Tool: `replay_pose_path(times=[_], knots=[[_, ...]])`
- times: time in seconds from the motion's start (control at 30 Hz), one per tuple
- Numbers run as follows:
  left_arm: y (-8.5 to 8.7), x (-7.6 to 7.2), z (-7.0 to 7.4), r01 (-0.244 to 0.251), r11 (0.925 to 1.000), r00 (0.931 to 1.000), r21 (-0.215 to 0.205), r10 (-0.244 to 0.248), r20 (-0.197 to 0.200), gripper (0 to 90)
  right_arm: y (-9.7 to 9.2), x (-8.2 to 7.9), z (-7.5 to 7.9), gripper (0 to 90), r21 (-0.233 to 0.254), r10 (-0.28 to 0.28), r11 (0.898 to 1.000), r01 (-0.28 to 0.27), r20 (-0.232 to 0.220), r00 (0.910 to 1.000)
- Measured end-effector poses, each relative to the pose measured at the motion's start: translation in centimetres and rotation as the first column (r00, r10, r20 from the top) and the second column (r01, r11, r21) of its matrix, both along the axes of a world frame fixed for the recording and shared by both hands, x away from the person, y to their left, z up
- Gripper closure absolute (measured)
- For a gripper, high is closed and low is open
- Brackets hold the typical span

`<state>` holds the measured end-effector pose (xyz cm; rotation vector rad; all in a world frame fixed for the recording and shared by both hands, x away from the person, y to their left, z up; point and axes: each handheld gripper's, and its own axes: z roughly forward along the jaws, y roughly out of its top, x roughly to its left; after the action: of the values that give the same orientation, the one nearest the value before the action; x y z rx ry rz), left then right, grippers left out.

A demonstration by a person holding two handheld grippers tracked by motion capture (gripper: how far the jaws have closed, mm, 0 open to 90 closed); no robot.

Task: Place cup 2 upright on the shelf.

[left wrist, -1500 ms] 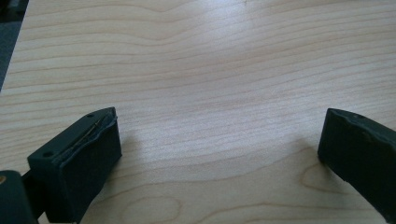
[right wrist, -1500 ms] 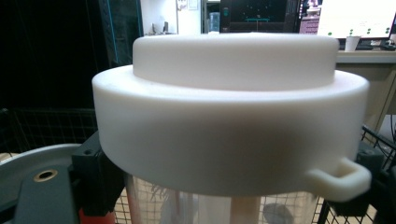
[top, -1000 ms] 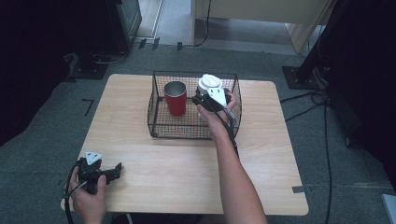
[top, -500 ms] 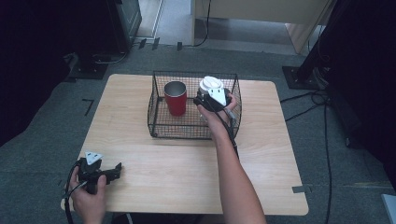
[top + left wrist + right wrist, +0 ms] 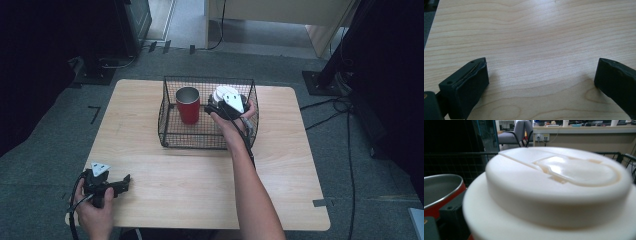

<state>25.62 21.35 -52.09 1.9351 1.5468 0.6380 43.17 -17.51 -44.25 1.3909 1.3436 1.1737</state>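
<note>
I have the right gripper (image 5: 220,107) down inside the wire basket (image 5: 170,135), at a white lidded cup (image 5: 554,192) that stands just beside the red cup (image 5: 188,105). I cannot tell whether its jaws are clamped on it. The lid looks smooth, stiff plastic, probably slippery and light; I'd grip below the rim. My left gripper (image 5: 117,184) rests spread apart on the table (image 5: 200,180).

1. An office or lab room: grey carpet floor (image 5: 45,135) under a light wooden worktop (image 5: 200,175).
2. Black stand bases (image 5: 322,82) and loose cables (image 5: 345,125) lie around it.
3. A grey office chair (image 5: 517,132) and a wooden counter (image 5: 584,135) with wall sockets (image 5: 542,137) stand behind.
</note>
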Motion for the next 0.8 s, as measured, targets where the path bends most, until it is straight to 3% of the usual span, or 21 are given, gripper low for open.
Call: replay_pose_path(times=[0.27, 0.37, 0.53, 0.8], knots=[[0.0, 0.0, 0.0, 0.000, 1.0000, 1.0000, 0.000, 0.000, 0.000, 0.0, -0.5, -0.3, 0.8, 0.0, 0.017, -0.005, 1.000, 0.004, 0.034, 0.9994], [0.0, 0.0, 0.0, 0.000, 1.0000, 1.0000, 0.000, 0.000, 0.000, 0.0, -0.6, -0.4, 1.1, 0.0, -0.017, -0.010, 1.000, 0.011, 0.044, 0.9990], [0.0, 0.0, 0.0, 0.000, 1.0000, 1.0000, 0.000, 0.000, -0.001, 0.0, -0.6, -0.8, 1.7, 0.0, -0.013, -0.001, 1.000, 0.002, 0.071, 0.9975], [0.0, 0.0, 0.0, 0.000, 1.0000, 1.0000, 0.001, 0.000, 0.000, 0.0, -0.5, -1.4, 3.5, 0.0, -0.011, 0.021, 1.000, -0.020, 0.112, 0.9934]])
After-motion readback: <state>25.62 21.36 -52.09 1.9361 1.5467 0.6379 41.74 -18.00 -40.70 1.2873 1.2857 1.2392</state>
